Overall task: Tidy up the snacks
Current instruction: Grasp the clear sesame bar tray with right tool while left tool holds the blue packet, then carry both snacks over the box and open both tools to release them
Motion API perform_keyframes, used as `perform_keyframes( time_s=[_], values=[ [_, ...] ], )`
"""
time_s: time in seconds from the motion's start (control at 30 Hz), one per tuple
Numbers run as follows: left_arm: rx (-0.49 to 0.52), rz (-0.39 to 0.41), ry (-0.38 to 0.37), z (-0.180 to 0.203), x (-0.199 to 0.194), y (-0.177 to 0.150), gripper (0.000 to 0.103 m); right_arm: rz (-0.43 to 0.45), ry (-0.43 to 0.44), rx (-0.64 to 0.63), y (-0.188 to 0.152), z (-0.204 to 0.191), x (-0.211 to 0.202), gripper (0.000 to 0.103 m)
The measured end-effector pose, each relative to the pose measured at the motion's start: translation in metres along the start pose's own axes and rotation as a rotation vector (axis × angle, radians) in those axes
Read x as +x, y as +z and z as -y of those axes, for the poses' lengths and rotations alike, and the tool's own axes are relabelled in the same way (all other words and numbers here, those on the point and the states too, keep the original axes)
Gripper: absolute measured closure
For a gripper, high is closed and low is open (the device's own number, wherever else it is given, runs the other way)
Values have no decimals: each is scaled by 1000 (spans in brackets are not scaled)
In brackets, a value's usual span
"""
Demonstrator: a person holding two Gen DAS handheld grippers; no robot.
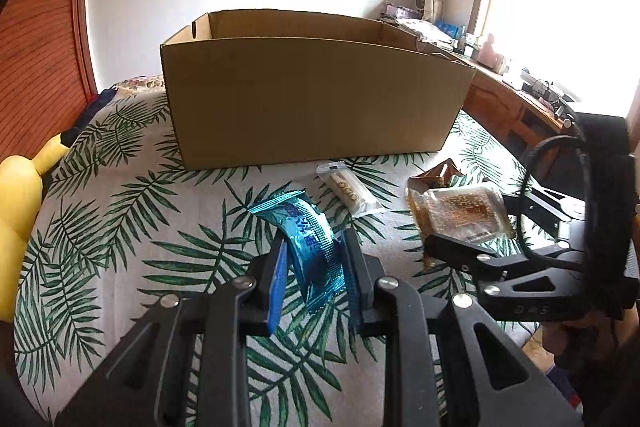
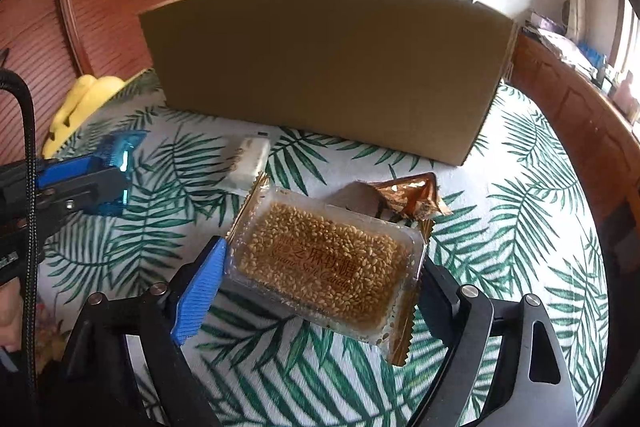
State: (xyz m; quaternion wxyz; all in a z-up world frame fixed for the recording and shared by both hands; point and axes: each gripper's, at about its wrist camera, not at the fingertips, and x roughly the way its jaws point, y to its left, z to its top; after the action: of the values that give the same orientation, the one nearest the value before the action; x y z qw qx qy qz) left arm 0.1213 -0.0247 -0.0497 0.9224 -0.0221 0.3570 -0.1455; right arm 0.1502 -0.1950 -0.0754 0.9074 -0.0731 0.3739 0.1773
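My left gripper (image 1: 316, 263) is shut on a shiny blue snack packet (image 1: 310, 243), held above the leaf-print bedcover; it also shows in the right wrist view (image 2: 116, 163). My right gripper (image 2: 320, 275) is shut on a clear packet of sesame candy (image 2: 324, 259), also seen in the left wrist view (image 1: 460, 211). An open cardboard box (image 1: 312, 95) stands ahead of both grippers, its near wall (image 2: 320, 67) facing me. A white snack bar (image 1: 350, 189) and a gold-brown wrapper (image 2: 408, 197) lie on the bed between the grippers and the box.
A yellow plush toy (image 1: 20, 199) lies at the bed's left edge by a wooden headboard (image 1: 40, 27). A cluttered wooden desk (image 1: 520, 95) runs along the right under a bright window.
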Motion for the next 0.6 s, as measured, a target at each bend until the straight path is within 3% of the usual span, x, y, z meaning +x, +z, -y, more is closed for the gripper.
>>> perform_keyframes(
  time_s=[0.6],
  values=[
    [26, 37, -38, 19, -20, 3, 80, 129, 3, 12, -7, -1, -67, 15]
  ],
)
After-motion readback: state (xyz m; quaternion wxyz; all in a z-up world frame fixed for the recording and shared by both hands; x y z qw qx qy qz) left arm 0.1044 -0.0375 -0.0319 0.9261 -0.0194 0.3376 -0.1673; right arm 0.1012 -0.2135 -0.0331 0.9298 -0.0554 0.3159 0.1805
